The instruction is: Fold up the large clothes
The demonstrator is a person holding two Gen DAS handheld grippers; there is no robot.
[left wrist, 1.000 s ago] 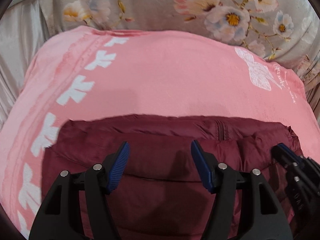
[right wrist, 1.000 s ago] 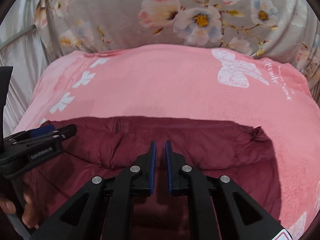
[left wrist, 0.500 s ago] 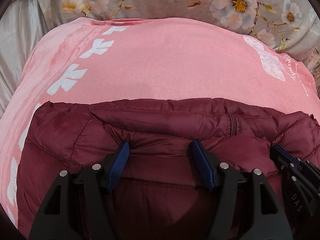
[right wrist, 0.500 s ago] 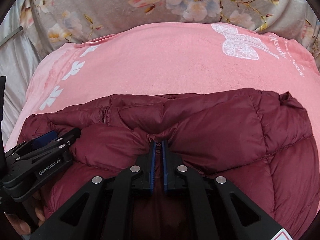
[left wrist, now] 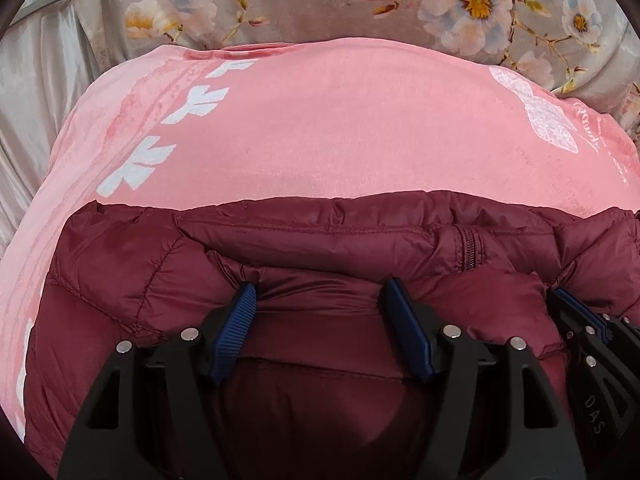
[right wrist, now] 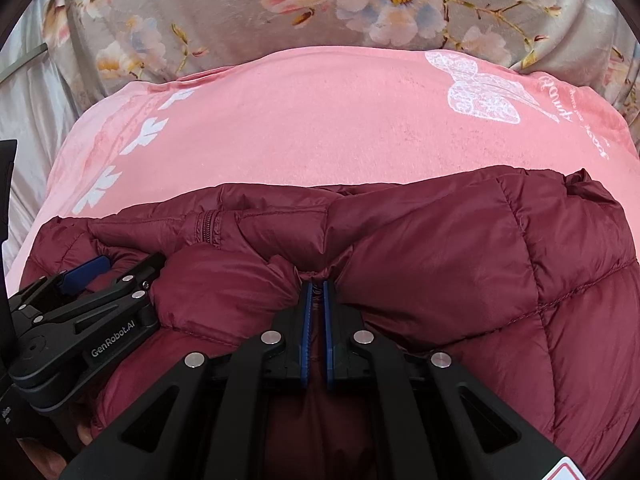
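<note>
A dark red quilted puffer jacket [left wrist: 360, 236] lies in a bundle on a pink blanket [left wrist: 340, 120], its zipper [left wrist: 466, 252] facing up near the far edge. My left gripper [left wrist: 318, 286] stands wide with a thick puffy fold bulging between its blue pads [left wrist: 240, 312], and creases gather at both tips. In the right wrist view the jacket [right wrist: 440, 248] fills the lower half. There my right gripper [right wrist: 318, 284] is shut on a thin pinch of its fabric. The left gripper [right wrist: 120, 266] shows at the left edge, close beside it.
The pink blanket [right wrist: 320, 128] has white leaf prints down its left side and a white butterfly print [right wrist: 480, 92] at the far right. Behind it lies a grey floral bedspread [right wrist: 360, 8]. Pale satin cloth [left wrist: 32, 100] runs along the left. The right gripper [left wrist: 576, 308] shows at the right edge.
Both grippers came down with the jacket, which hung above the blanket before and now rests on it, puffed out and reaching farther forward. The right jaws closed the small gap.
</note>
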